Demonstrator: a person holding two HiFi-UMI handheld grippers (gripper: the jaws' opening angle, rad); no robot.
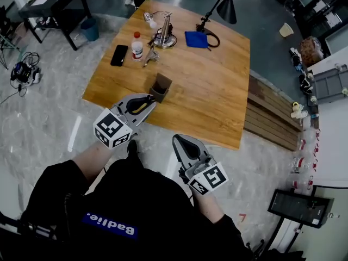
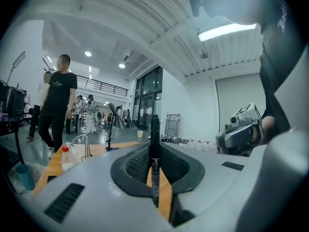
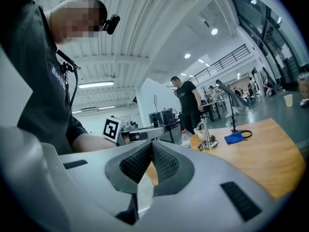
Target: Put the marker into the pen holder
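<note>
A black marker (image 2: 155, 170) stands upright between the dark pads of my left gripper (image 2: 154, 146), which is shut on it. In the head view that left gripper (image 1: 147, 101) hovers at the near edge of the wooden table (image 1: 217, 91), just short of the dark brown pen holder (image 1: 161, 87), which stands open-topped on the table. My right gripper (image 1: 181, 141) hangs off the table's near edge over the floor. Its jaws meet at the tips with nothing between them, as the right gripper view (image 3: 150, 146) shows.
Farther back on the table are a black phone (image 1: 119, 55), a small red-capped bottle (image 1: 137, 45), a metal stand (image 1: 164, 35), a blue cloth (image 1: 196, 39) and a black lamp (image 1: 226, 4). A wooden bench (image 1: 273, 113) runs along the table's right side. People stand behind the table (image 2: 57, 100).
</note>
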